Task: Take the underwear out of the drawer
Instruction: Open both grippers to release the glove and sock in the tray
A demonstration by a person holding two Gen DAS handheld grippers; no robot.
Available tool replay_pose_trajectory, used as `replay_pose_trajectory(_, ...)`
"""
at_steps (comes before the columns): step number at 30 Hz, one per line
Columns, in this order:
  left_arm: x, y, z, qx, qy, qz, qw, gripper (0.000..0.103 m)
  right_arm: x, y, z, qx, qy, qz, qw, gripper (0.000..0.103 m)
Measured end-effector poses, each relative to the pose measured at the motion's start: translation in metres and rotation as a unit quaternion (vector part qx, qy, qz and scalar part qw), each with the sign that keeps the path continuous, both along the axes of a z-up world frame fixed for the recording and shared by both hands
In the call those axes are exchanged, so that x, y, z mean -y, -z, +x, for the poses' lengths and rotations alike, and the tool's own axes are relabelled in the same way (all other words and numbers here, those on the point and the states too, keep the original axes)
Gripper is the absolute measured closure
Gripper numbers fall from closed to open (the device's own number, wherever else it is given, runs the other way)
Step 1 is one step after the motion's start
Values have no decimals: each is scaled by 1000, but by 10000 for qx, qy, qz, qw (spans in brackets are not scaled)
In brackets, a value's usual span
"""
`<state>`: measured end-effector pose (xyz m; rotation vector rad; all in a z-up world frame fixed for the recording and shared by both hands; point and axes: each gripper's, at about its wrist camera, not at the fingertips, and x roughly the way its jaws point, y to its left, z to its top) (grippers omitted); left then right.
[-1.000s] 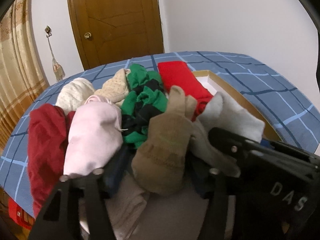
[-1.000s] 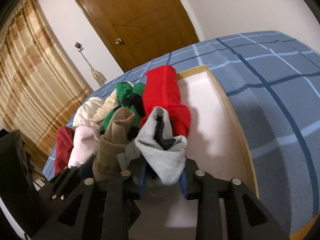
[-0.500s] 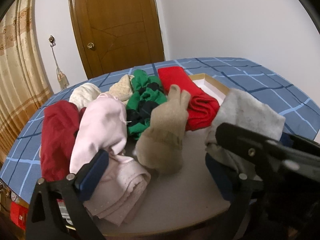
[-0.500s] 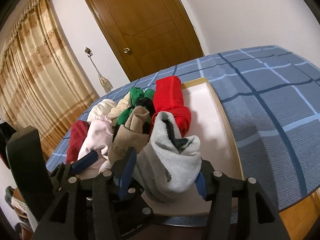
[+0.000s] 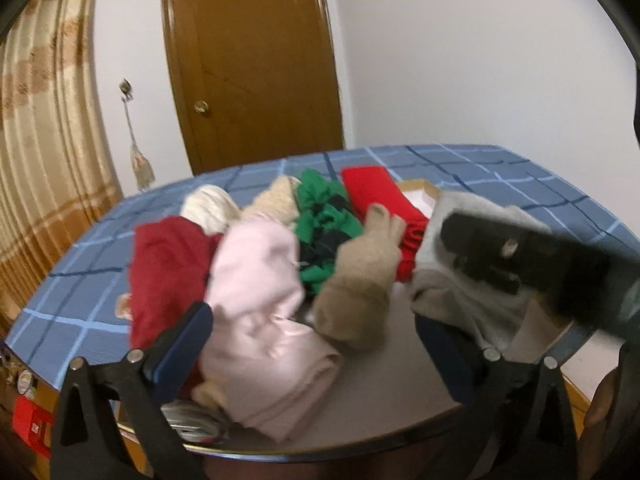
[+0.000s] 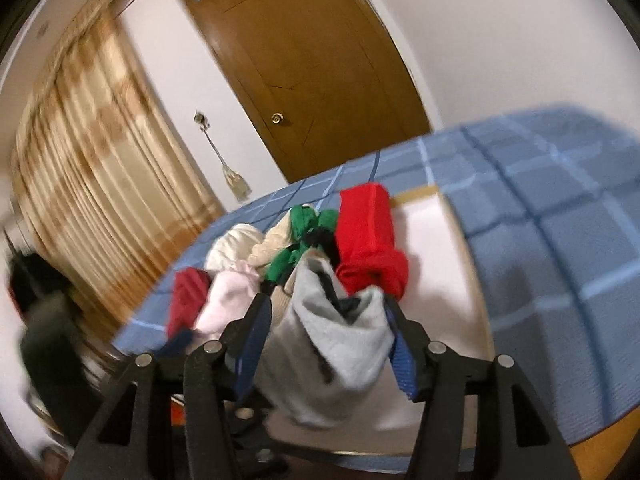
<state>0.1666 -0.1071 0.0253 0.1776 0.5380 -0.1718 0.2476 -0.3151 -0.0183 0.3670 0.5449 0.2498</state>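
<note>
My right gripper [image 6: 326, 344] is shut on a rolled grey underwear [image 6: 332, 348] with dark lining and holds it lifted above the open drawer [image 6: 440, 264]. In the left wrist view the same grey roll [image 5: 468, 280] hangs at the right with the right gripper's black body across it. My left gripper [image 5: 316, 356] is open and empty, low at the drawer's near end. Between its fingers lie a pink roll [image 5: 260, 296] and a tan roll [image 5: 360, 280]. Behind them are dark red [image 5: 168, 272], green-black [image 5: 324, 232], bright red [image 5: 380, 196] and cream [image 5: 208, 204] rolls.
The drawer sits in a surface covered by blue checked cloth [image 5: 520, 176]. The drawer's white right part [image 6: 436, 248] is bare. A wooden door [image 5: 248, 60] and a beige curtain [image 5: 44, 140] stand behind. A red item [image 5: 32, 420] lies low at the left.
My right gripper has lifted the grey roll up and back, away from the other rolls. My left gripper has opened wide and pulled back toward the drawer's near end.
</note>
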Motion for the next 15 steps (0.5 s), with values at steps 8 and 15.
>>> replay_pose_trajectory(8, -8, -6, -1, 77, -64, -74, 9999, 0, 0, -23, -12, 484, 523, -619, 9955, 45)
replay_pose_trajectory(15, -22, -1, -6, -8, -156, -243, 9996, 0, 6, -9, -29, 183, 495, -361, 9980, 45)
